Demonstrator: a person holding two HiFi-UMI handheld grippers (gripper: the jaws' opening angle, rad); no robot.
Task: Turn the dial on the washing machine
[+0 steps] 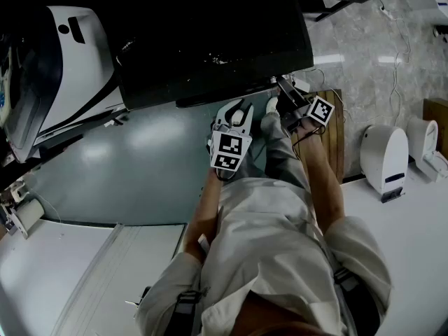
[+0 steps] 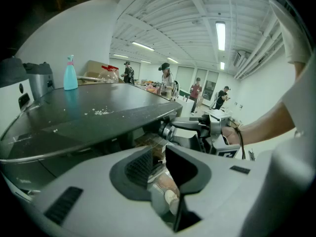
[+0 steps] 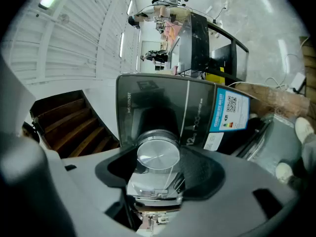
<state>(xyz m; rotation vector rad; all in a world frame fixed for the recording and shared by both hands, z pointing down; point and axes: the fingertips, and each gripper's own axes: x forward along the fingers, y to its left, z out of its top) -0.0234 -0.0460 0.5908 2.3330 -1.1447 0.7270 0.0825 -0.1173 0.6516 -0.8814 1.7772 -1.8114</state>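
The washing machine (image 1: 210, 33) has a glossy black top, and I stand right in front of it. Its dark control panel (image 3: 148, 107) fills the right gripper view, with a round silver dial (image 3: 159, 157) sticking out of it. My right gripper (image 3: 158, 151) is shut on that dial, one jaw on each side of its rim. From the head view, the right gripper (image 1: 283, 89) reaches in under the top's front edge. My left gripper (image 1: 236, 110) hangs lower in front of the machine and points down. A narrow gap shows between the left gripper's (image 2: 159, 154) jaws, with nothing in it.
A blue spray bottle (image 2: 70, 73) stands on the machine's top near some white crumbs. A white appliance (image 1: 70, 61) stands to the left. White devices (image 1: 383, 156) sit on a white table at the right. A blue label (image 3: 228, 110) is on the panel. People (image 2: 165, 78) stand far behind.
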